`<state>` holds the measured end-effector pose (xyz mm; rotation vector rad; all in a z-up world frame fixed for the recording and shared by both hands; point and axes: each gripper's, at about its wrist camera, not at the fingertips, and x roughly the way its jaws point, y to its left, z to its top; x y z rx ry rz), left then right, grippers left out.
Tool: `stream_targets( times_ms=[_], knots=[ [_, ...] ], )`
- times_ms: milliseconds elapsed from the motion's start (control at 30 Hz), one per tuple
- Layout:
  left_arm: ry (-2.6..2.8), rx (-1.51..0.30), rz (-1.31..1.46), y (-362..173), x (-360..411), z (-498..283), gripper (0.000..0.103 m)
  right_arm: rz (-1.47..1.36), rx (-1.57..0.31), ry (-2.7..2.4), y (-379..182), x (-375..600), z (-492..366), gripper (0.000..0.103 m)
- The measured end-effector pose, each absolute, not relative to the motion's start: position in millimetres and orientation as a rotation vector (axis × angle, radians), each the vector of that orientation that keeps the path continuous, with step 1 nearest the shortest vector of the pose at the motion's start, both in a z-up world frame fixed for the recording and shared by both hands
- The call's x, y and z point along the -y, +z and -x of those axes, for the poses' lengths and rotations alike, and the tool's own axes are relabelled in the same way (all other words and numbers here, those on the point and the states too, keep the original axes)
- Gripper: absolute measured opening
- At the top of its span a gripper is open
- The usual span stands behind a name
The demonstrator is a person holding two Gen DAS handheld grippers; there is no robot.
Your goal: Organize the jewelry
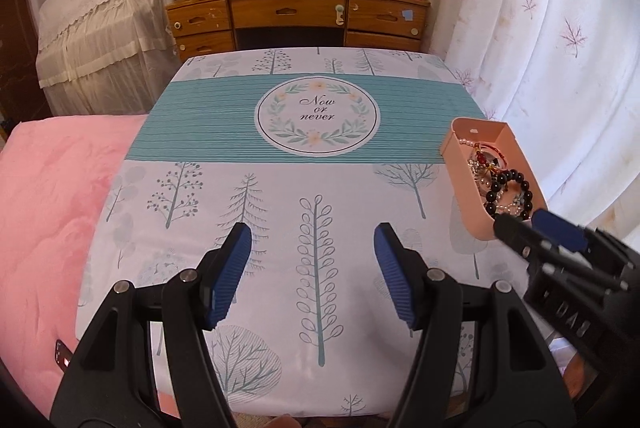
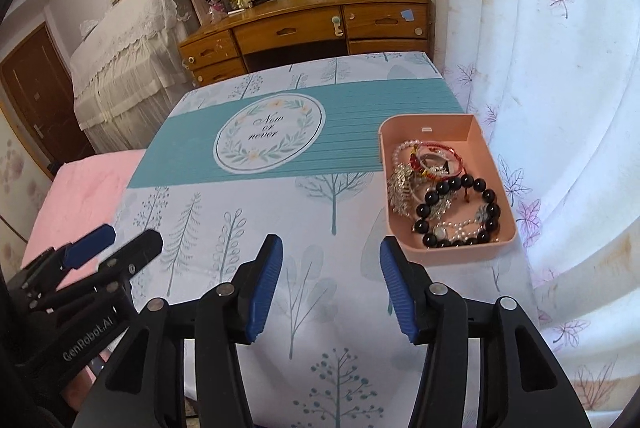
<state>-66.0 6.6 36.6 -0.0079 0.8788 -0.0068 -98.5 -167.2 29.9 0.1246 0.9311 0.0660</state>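
The left hand-held gripper (image 1: 312,268) hangs over the counter (image 1: 280,196) with its two blue pads wide apart and nothing between them. The right hand-held gripper (image 2: 330,286) is also wide open and holds nothing. It sits just in front of the near edge of the shallow pink plastic tray (image 2: 502,184).

The counter wears a white cloth with blue-green trees and a teal band with a round "Now or never" picture (image 1: 316,114). The pink tray rests on the right side of the counter, close to the white curtain with pink leaves (image 2: 560,68).

All the jewelry lies in a heap inside the tray: a big black round-bead bracelet (image 2: 460,214), a white pearl string (image 2: 402,152), a thin red bangle (image 2: 444,150), and a silver sparkly piece (image 2: 402,188). They touch and overlap each other.

A pink blanket (image 1: 52,212) lies left of the counter.
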Motion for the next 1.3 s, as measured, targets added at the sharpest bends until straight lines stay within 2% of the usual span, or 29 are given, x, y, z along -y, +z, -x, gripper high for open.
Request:
stream_targets(
  times_ms=[1300],
  knots=[
    [-0.037,-0.91,0.013,28,-8,76,0.061,-0.083,-0.919,0.069,40,150,113,0.053]
  ],
)
